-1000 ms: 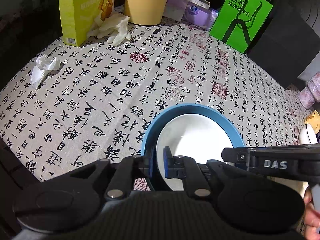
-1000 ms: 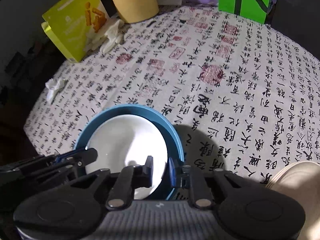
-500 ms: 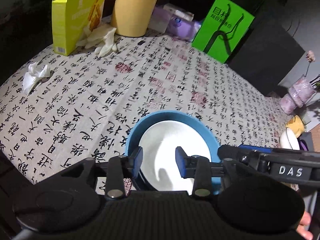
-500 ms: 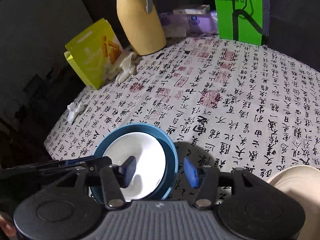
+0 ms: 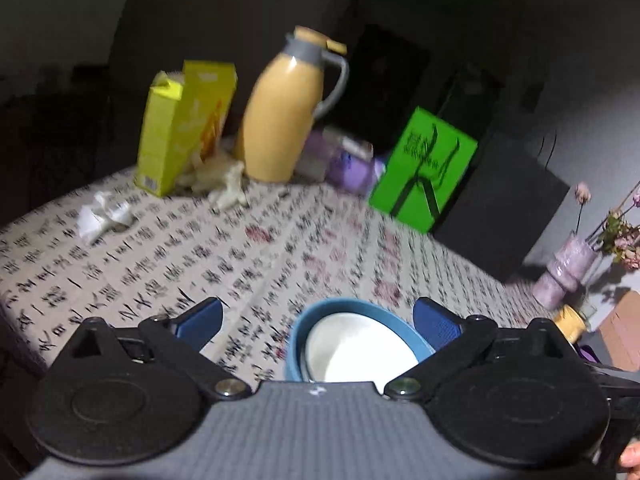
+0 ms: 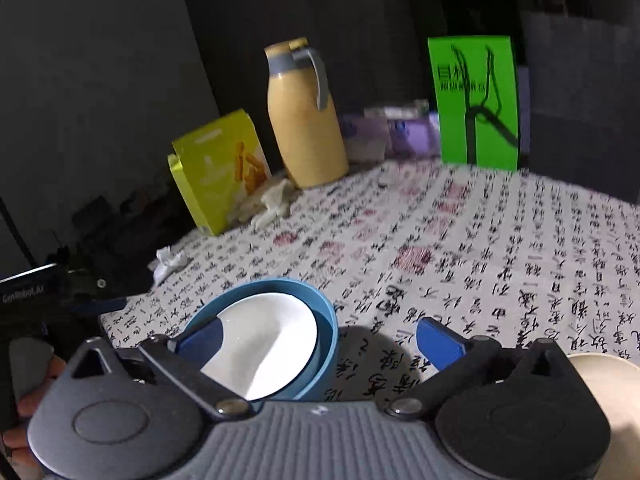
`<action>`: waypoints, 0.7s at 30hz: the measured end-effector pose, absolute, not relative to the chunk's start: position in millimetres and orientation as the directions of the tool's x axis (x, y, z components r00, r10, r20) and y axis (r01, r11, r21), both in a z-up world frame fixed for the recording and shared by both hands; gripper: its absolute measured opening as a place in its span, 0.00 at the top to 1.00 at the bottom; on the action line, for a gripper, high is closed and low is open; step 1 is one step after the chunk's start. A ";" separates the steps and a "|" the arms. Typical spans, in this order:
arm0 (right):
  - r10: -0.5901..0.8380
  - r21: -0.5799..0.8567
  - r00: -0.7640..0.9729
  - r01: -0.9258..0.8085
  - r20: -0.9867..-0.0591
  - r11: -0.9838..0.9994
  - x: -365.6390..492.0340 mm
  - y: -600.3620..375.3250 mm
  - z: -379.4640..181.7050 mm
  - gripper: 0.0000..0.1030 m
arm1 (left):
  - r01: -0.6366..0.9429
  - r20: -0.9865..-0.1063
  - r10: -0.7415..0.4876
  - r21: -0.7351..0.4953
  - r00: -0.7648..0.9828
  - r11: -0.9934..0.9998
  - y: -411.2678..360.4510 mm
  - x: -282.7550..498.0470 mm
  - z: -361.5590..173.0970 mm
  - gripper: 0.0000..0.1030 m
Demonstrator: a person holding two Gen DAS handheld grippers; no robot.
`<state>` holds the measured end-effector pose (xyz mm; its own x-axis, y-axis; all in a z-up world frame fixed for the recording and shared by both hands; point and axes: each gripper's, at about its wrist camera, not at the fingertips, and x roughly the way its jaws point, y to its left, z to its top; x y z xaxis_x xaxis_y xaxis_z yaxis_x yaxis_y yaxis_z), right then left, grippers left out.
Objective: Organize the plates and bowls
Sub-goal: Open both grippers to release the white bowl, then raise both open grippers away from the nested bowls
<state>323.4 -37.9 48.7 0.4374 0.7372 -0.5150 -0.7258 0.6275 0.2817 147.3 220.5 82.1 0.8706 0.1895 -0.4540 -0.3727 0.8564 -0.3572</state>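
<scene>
A blue bowl (image 5: 298, 334) with a white bowl (image 5: 360, 354) nested inside stands on the calligraphy-print tablecloth (image 5: 240, 248), close in front of both tools. My left gripper (image 5: 318, 314) has its jaws opening wide; the bowls lie low between its blue pads (image 5: 200, 318), which touch nothing. In the right wrist view the blue bowl (image 6: 324, 356) and the white bowl (image 6: 268, 340) sit toward the left finger. My right gripper (image 6: 320, 334) is likewise opening, its pads off the rim.
At the table's far end stand a yellow box (image 5: 180, 128), a yellow jug (image 5: 284, 112), white gloves (image 5: 224, 184), purple packs (image 5: 344, 160) and a green sign (image 5: 424, 168). A crumpled tissue (image 5: 100, 216) lies left. A beige dish (image 6: 604, 380) sits right; a vase (image 5: 568, 272) stands far right.
Both grippers were shut on the blue bowl's rim; now both have let go, spread wide, drawn back and tipped upward. The nested bowls stay on the cloth.
</scene>
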 end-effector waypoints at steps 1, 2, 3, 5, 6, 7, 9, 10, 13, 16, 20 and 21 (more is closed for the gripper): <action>0.742 0.273 0.450 -0.731 -0.496 0.626 319.8 -42.0 44.9 0.00 | -0.377 -0.430 0.215 -0.337 0.877 0.863 218.8 141.3 79.4 0.00; 0.744 0.265 0.463 -0.732 -0.482 0.627 316.6 -45.7 41.2 0.00 | -0.385 -0.407 0.244 -0.310 0.880 0.869 215.4 136.6 75.7 0.00; 0.744 0.260 0.472 -0.732 -0.472 0.630 313.3 -48.8 37.5 0.00 | -0.393 -0.390 0.269 -0.284 0.880 0.874 212.6 132.5 71.9 0.00; 0.742 0.246 0.479 -0.736 -0.469 0.631 308.6 -52.8 29.9 0.00 | -0.404 -0.374 0.296 -0.254 0.879 0.879 210.0 126.4 63.8 0.00; 0.737 0.238 0.482 -0.735 -0.473 0.634 307.2 -53.6 26.4 0.00 | -0.405 -0.376 0.298 -0.249 0.877 0.880 210.0 125.0 59.3 0.00; 0.734 0.234 0.484 -0.735 -0.477 0.637 306.4 -54.4 23.2 0.00 | -0.406 -0.380 0.297 -0.246 0.876 0.880 210.2 123.4 55.0 0.00; 0.733 0.233 0.477 -0.738 -0.485 0.634 305.2 -55.1 18.4 0.00 | -0.411 -0.386 0.300 -0.244 0.872 0.878 212.2 120.7 47.8 0.00; 0.732 0.226 0.477 -0.740 -0.487 0.633 304.8 -54.9 17.1 0.00 | -0.413 -0.388 0.303 -0.242 0.870 0.878 213.0 118.6 44.1 0.00; 0.717 0.189 0.498 -0.741 -0.488 0.644 299.9 -53.4 13.9 0.00 | -0.408 -0.397 0.293 -0.245 0.870 0.879 217.8 118.3 38.0 0.00; 0.700 0.174 0.497 -0.738 -0.513 0.652 301.7 -47.6 7.9 0.00 | -0.406 -0.413 0.279 -0.259 0.867 0.877 223.7 124.6 34.5 0.00; 0.696 0.194 0.473 -0.735 -0.540 0.650 307.6 -41.2 2.2 0.00 | -0.389 -0.398 0.276 -0.239 0.875 0.889 225.3 133.9 38.5 0.00; 0.698 0.196 0.474 -0.735 -0.537 0.650 308.3 -40.6 2.8 0.00 | -0.382 -0.394 0.272 -0.233 0.878 0.894 225.0 135.9 39.6 0.00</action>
<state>308.3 -40.6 2.8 0.4736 0.6980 -0.5371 -0.7345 0.6495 0.1964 135.9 225.0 39.6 0.8778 0.2719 -0.3944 -0.3819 0.8942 -0.2335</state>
